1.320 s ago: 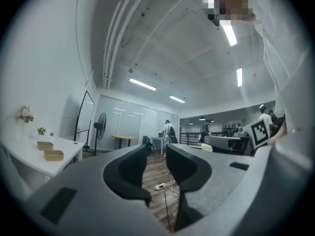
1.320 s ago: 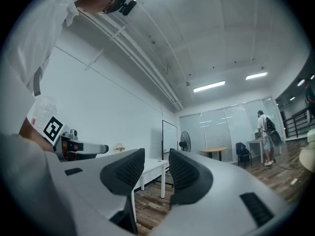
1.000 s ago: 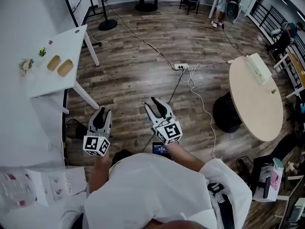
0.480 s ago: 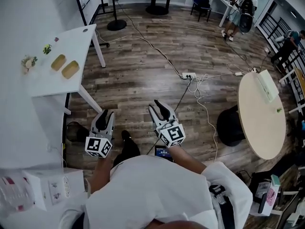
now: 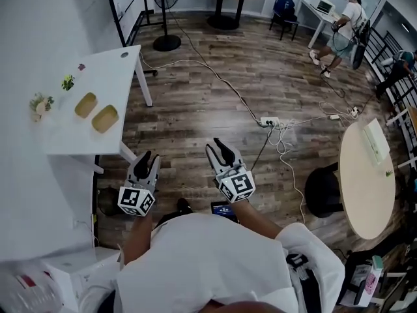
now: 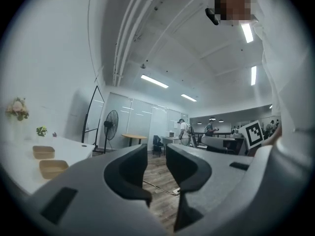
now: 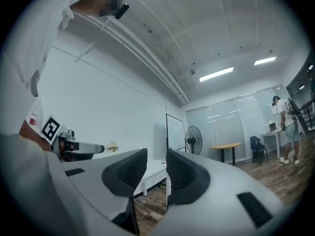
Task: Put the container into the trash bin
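Note:
Two shallow tan containers (image 5: pixel 85 105) (image 5: pixel 105 119) lie side by side on the white table (image 5: pixel 124 70) at the left. In the left gripper view the same containers (image 6: pixel 43 152) (image 6: pixel 53 167) show low at the left on the table (image 6: pixel 76 148). My left gripper (image 5: pixel 144 158) hovers over the floor just off the table's near corner, open and empty (image 6: pixel 156 173). My right gripper (image 5: pixel 221 149) is beside it to the right, jaws apart with nothing between them (image 7: pixel 156 173). No trash bin is clearly recognisable.
A dark object (image 5: pixel 106 199) sits on the floor under the table's near edge. Cables and a power strip (image 5: pixel 268 120) cross the wooden floor. A round table (image 5: pixel 368 181) with a black round object (image 5: pixel 322 191) beside it stands right. A fan (image 5: pixel 167 18) and people (image 5: pixel 342 18) are farther off.
Both grippers have moved forward over the floor with the person. The white table and its containers are nearer. The right jaws stand a little narrower than before.

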The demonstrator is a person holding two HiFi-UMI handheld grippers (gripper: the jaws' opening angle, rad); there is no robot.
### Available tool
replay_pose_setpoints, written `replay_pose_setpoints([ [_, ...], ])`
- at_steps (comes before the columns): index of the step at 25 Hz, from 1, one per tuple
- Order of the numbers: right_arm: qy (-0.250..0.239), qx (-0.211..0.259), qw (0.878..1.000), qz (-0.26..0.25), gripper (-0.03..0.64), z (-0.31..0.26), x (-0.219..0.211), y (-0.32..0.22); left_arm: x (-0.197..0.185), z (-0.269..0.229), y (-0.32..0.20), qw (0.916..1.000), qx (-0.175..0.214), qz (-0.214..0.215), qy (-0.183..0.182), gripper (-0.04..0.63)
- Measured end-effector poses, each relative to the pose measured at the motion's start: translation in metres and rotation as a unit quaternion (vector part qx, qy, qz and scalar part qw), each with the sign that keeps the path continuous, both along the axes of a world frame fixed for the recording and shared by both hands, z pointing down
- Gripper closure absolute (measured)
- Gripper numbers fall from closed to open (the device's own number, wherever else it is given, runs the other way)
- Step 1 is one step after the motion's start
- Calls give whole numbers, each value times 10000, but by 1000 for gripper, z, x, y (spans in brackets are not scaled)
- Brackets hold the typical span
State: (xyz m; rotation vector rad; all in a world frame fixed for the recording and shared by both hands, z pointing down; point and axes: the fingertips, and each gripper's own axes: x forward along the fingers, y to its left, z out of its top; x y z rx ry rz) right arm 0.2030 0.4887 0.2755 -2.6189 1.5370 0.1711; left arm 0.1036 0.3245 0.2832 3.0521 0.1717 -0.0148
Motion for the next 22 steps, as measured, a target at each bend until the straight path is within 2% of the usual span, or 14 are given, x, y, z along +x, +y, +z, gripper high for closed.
replay_pose_setpoints([
  [3, -8, 21, 10000, -60, 479, 1, 30, -49, 33, -2, -43, 10000, 69, 54, -6, 476],
  [8, 247, 50, 9994, -221, 479, -10, 58, -108, 72, -1, -96, 9999, 26, 57, 100, 476],
  [12, 298, -42, 9993, -213, 479, -9, 75, -135, 91, 5, -123, 9996, -218, 122, 121, 476],
  [17, 196, -237, 9995, -91, 479, 10, 101, -151, 113, 24, -145, 9997, 133, 174, -80, 476],
  [22, 142, -207, 9994, -255, 479, 16, 136, -181, 128, 29, -176, 9997, 145, -154, -97, 476],
])
